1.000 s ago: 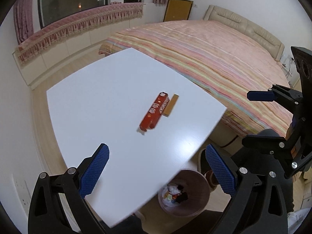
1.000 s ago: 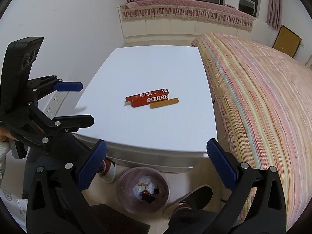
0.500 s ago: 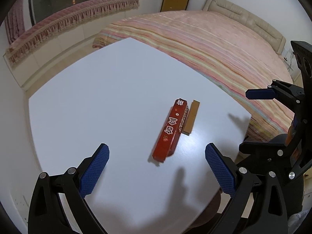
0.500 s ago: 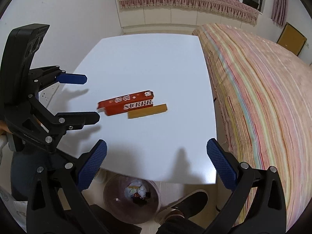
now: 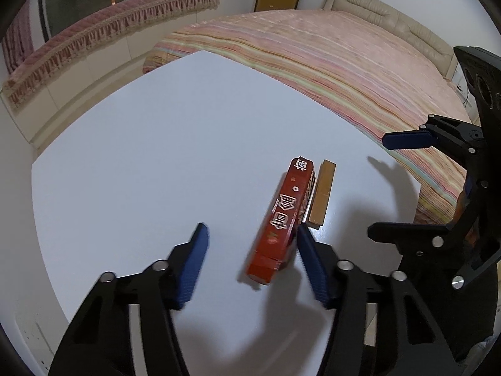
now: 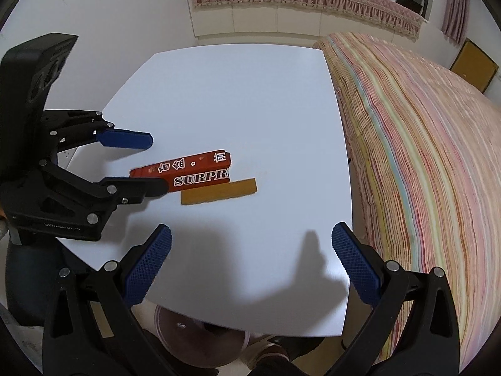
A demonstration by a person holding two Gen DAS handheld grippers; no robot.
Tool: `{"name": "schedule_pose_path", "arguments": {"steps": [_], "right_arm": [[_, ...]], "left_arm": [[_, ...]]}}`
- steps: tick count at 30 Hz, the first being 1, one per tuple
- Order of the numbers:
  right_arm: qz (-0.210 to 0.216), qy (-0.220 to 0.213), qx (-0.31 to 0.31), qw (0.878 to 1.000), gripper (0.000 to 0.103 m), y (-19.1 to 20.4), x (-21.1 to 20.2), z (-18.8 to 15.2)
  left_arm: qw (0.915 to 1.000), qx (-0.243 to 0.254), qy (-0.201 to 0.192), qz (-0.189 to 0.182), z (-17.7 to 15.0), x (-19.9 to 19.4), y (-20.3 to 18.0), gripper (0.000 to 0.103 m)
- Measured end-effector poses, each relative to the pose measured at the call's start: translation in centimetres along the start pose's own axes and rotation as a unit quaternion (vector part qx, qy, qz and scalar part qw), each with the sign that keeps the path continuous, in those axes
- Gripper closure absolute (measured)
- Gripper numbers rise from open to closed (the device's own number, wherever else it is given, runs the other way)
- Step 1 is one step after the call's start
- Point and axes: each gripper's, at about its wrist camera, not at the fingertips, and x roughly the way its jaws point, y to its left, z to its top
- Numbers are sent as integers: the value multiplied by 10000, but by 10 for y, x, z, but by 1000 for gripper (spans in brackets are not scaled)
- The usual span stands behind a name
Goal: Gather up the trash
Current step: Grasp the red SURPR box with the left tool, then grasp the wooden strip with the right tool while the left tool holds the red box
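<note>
Right wrist view: white tabletop (image 6: 250, 100), striped bed (image 6: 422, 163) at 3 o'clock. Under the near edge, at 6 o'clock, pinkish trash bin (image 6: 188, 341), contents mostly hidden. Mid-tabletop, red box (image 6: 184, 170) with tan strip (image 6: 219, 191) just beside. Left gripper (image 5: 250, 258) jaws released, straddling the box's near end, one pad touching. Right gripper (image 6: 249, 263) jaws spread wide, grasping nothing.

White table (image 6: 238, 100) beside a striped bed (image 6: 422, 156); fringed window seat (image 5: 103, 31)
</note>
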Motion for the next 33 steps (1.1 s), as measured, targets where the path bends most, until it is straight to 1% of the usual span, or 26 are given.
{"name": "schedule_pose_path", "arguments": {"steps": [1, 2, 4, 6, 19, 27, 28, 29, 30, 31, 32, 33], "right_arm": [[0, -2, -15, 10000, 3, 0, 1, 1], [-7, -6, -36, 10000, 3, 1, 2, 1], [-28, -16, -82, 10000, 3, 2, 5, 2], [-60, -29, -148, 9999, 3, 4, 8, 5], [-252, -61, -387, 9989, 3, 8, 25, 14], [-221, -154, -486, 9985, 3, 10, 32, 22], [-198, -161, -496, 9984, 5, 11, 33, 23], [-148, -182, -506, 9984, 13, 12, 32, 24], [-99, -207, -507, 9985, 17, 13, 31, 26], [-88, -215, -519, 9984, 24, 14, 31, 27], [-38, -215, -549, 9983, 27, 15, 30, 28], [8, -207, -557, 9982, 34, 16, 30, 29]], "left_arm": [[10000, -2, -4, 21, 0, 0, 0, 60], [10000, -2, -7, 38, -1, -1, 0, 64], [10000, -17, -4, 60, -2, -2, -1, 78], [10000, -22, 7, 79, -3, -2, -2, 87], [9998, -152, -128, 77, -5, -10, 6, 87], [9996, -221, -173, 71, -2, -9, 12, 87], [9996, -227, -175, 75, -2, -9, 12, 87], [9995, -231, -177, 79, -3, -8, 12, 87], [9995, -240, -182, 84, -5, -9, 12, 87], [9995, -246, -184, 85, -5, -9, 12, 87], [9995, -249, -187, 86, -6, -10, 12, 87], [9995, -256, -191, 78, -6, -10, 12, 87]]}}
